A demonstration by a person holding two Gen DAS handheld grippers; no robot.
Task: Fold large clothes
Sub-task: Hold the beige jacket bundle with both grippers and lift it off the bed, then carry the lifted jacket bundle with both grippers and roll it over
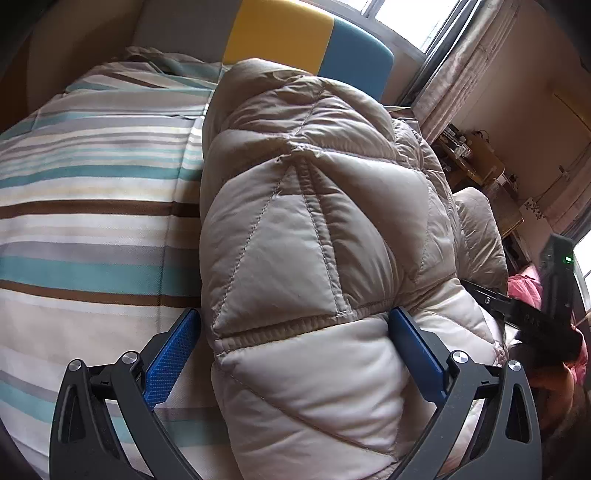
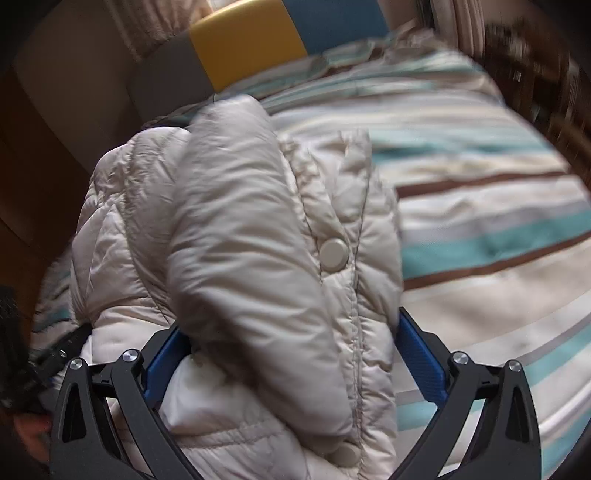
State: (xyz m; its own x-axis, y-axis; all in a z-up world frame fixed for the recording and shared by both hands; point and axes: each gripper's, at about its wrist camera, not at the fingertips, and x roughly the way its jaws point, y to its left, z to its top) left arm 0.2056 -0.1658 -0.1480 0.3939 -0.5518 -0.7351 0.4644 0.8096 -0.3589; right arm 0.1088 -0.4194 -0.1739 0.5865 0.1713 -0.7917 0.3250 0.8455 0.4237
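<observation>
- Beige quilted puffer jacket (image 1: 314,236) bunched up thick, filling the space between both grippers.
- Left gripper (image 1: 295,354): blue pads (image 1: 170,358) spread wide, jacket bulk wedged between them, fabric pressing both pads; clamped on the jacket's folded edge.
- Right gripper (image 2: 291,362): blue pads (image 2: 421,365) also wide, jacket packed between, clamped on it near the snap-button placket.
- Round pale snap button (image 2: 333,253) on the placket just ahead of the right gripper; a second one low between its fingers.
- Jacket sits on the bed, over the striped bedsheet (image 1: 92,206) (teal, brown, grey, cream bands).
- Left view: right gripper's black body (image 1: 546,306) visible at the jacket's far side, green light on.
- Right view blurred, edges smeared.
- Far: headboard (image 1: 306,33) with yellow and blue panels behind the bed.
- Far right in left view: curtain (image 1: 469,62) by the window, wooden furniture (image 1: 480,166) with clutter, too small to tell.
</observation>
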